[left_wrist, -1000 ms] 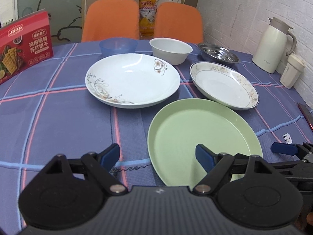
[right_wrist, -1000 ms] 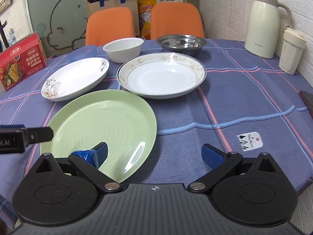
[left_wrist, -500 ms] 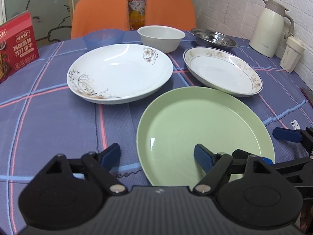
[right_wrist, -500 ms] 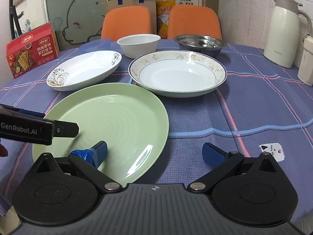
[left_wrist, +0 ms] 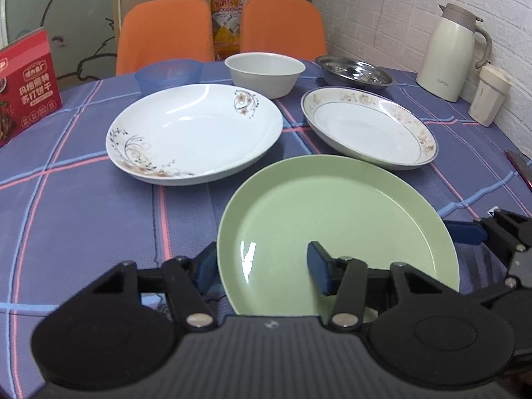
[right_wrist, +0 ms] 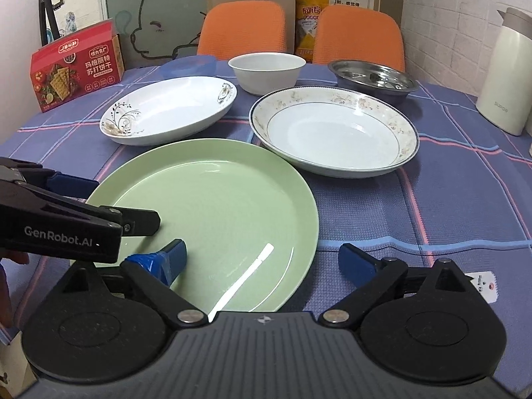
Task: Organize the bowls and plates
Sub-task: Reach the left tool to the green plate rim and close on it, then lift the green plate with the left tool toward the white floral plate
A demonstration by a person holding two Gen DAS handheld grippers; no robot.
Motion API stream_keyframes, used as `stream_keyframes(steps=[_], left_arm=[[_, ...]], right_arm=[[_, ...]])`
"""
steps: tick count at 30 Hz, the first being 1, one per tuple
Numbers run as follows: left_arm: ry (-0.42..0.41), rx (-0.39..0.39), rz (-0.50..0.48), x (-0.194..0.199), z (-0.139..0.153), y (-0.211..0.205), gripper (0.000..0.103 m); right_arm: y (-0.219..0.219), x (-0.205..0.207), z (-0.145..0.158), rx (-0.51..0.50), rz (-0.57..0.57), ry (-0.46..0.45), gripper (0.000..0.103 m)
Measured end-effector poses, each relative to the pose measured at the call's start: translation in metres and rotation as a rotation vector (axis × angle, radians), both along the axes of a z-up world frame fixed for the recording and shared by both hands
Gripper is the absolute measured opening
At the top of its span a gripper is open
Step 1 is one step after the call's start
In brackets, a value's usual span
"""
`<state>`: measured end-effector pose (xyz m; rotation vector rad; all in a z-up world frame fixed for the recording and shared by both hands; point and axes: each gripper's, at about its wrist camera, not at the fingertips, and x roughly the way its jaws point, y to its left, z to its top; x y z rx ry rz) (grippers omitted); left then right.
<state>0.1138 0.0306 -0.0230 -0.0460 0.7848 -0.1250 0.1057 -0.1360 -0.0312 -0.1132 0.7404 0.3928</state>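
Observation:
A green plate [left_wrist: 335,219] lies nearest me; it also shows in the right wrist view [right_wrist: 212,216]. My left gripper [left_wrist: 262,266] is open and straddles the plate's near left rim, one finger under or outside the rim, the other over the plate. My right gripper [right_wrist: 262,264] is open and straddles the near right rim. Behind stand a white floral plate [left_wrist: 194,133], a gold-rimmed plate [left_wrist: 367,131], a white bowl [left_wrist: 264,73], a blue bowl [left_wrist: 169,74] and a steel dish [left_wrist: 355,73].
A red cracker box [left_wrist: 25,83] stands at the far left. A white thermos [left_wrist: 452,51] and a small cup [left_wrist: 488,96] stand at the right by the brick wall. Two orange chairs [left_wrist: 166,33] are behind the table. A white tag [right_wrist: 483,284] lies near the front edge.
Both grippers have moved forward toward the green plate and now straddle its near rim. The left gripper's fingers have come closer together. The dishes have not moved.

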Motion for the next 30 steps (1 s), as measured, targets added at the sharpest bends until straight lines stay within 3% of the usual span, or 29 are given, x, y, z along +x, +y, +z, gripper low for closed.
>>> stream_keyframes(steps=[3, 11, 16, 20, 25, 30], left_arm=[[0.012, -0.027, 0.005, 0.0, 0.002, 0.005, 0.039], [-0.016, -0.03, 0.089, -0.032, 0.024, 0.039, 0.039], [-0.017, 0.012, 0.174, -0.051, 0.027, 0.073, 0.039], [0.009, 0.002, 0.222, -0.055, 0.02, 0.096, 0.039], [0.03, -0.027, 0.207, -0.049, 0.009, 0.101, 0.039], [0.016, -0.017, 0.178, -0.043, 0.002, 0.095, 0.04]], right_arm=[[0.013, -0.01, -0.001, -0.006, 0.04, -0.023, 0.085], [0.029, -0.026, 0.011, 0.016, 0.005, -0.059, 0.085], [0.054, -0.042, 0.019, 0.054, 0.08, -0.079, 0.085], [0.082, -0.044, 0.017, 0.074, 0.141, -0.067, 0.086], [0.105, -0.042, 0.009, 0.074, 0.183, -0.036, 0.086], [0.108, -0.039, 0.006, 0.037, 0.151, -0.025, 0.086]])
